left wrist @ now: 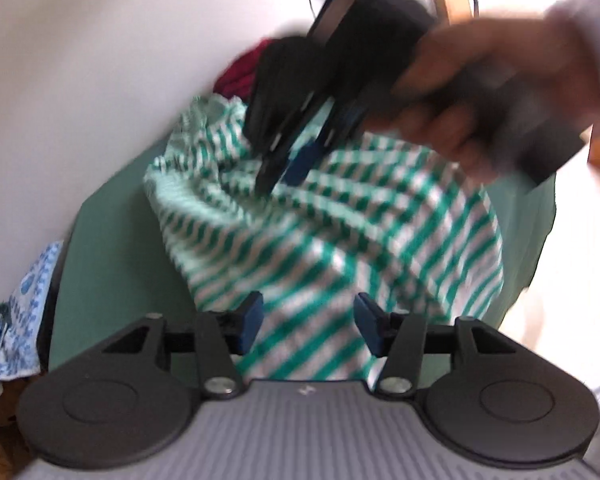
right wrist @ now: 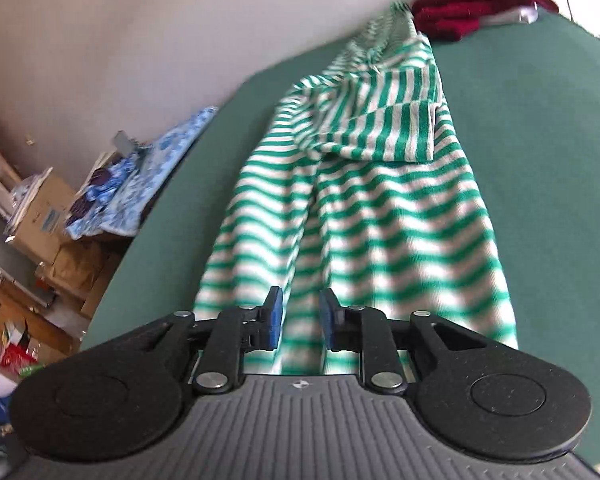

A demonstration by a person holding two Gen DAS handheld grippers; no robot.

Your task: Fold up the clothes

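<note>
Left wrist view: the left gripper (left wrist: 308, 322) hangs over the near end of the green-and-white striped garment (left wrist: 340, 232), its blue-padded fingers (left wrist: 250, 318) wide apart with stripes showing between them; nothing is clamped. Striped garment lies bunched on the green table cover (left wrist: 100, 264). Beyond it, the right gripper (left wrist: 282, 176) comes down from above, gripped by a person's hand (left wrist: 496, 92), its tips at a raised ridge of the garment's far part. Motion blur is heavy here; I cannot tell whether those tips are pinching cloth.

Right wrist view: the right gripper (right wrist: 300, 320) has its pads (right wrist: 274, 316) partly open, a narrow gap between them, with a lengthwise fold of the striped garment (right wrist: 364, 200) running up through that gap. Whether the pads touch the cloth I cannot tell. The garment stretches away from the gripper along the table cover (right wrist: 540, 160), with a folded-over flap across its far part.

Around the garment: a dark red knit item (right wrist: 472, 0) sits just past its far end, touching or nearly so. Off the table cover's left edge, well apart from the garment, lies a blue-and-white patterned cloth (right wrist: 140, 188), with cardboard boxes (right wrist: 48, 216) beyond it. A pale wall (right wrist: 140, 40) backs the table.

Garment reads as soft ribbed knit; table cover as matte felt-like fabric.
</note>
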